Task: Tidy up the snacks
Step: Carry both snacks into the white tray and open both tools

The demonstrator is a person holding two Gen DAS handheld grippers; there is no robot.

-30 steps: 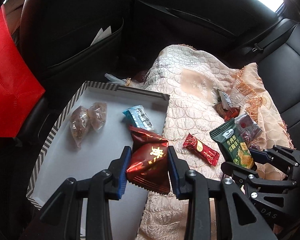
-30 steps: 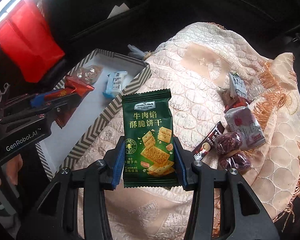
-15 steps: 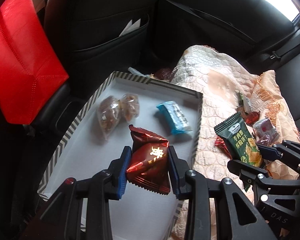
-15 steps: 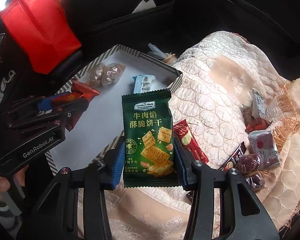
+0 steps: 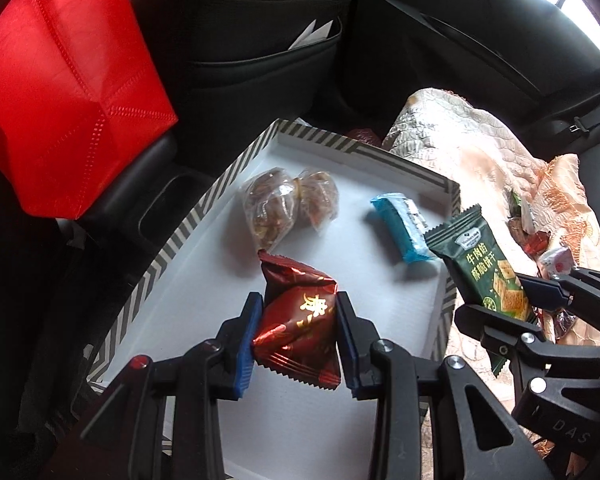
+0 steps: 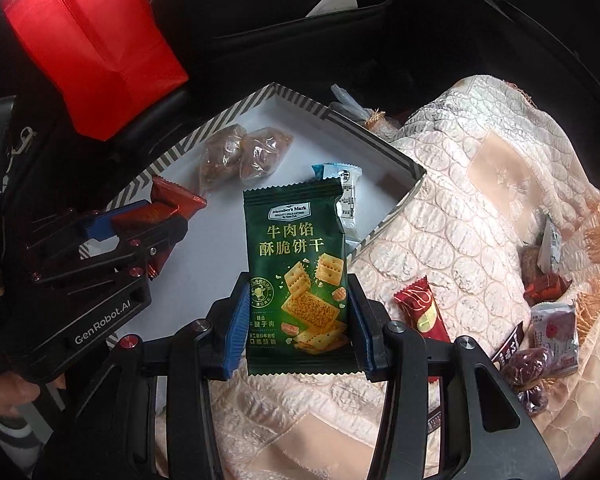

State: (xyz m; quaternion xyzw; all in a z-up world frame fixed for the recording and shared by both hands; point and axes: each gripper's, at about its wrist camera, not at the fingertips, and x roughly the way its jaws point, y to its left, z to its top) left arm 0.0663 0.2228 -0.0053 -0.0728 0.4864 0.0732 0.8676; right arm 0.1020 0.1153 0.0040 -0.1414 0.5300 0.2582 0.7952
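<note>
My left gripper (image 5: 298, 334) is shut on a dark red snack packet (image 5: 300, 322) and holds it above the white tray with a striped rim (image 5: 168, 256). My right gripper (image 6: 298, 320) is shut on a green cracker packet (image 6: 296, 272) at the tray's right edge; the packet also shows in the left wrist view (image 5: 480, 268). In the tray lie two clear bags of brown snacks (image 5: 288, 204) and a blue packet (image 5: 402, 226). Several loose snacks lie on the beige quilted cloth (image 6: 460, 216), among them a red bar (image 6: 422, 312).
A red bag (image 5: 60, 92) stands left of the tray. A black seat back with a pocket holding papers (image 5: 268, 52) is behind it. More packets (image 6: 548, 320) lie at the right on the cloth. The left gripper shows in the right wrist view (image 6: 148, 216).
Both grippers have moved left toward the tray with their packets. The red packet is now over the tray's middle, and the green packet has reached the tray's right rim.
</note>
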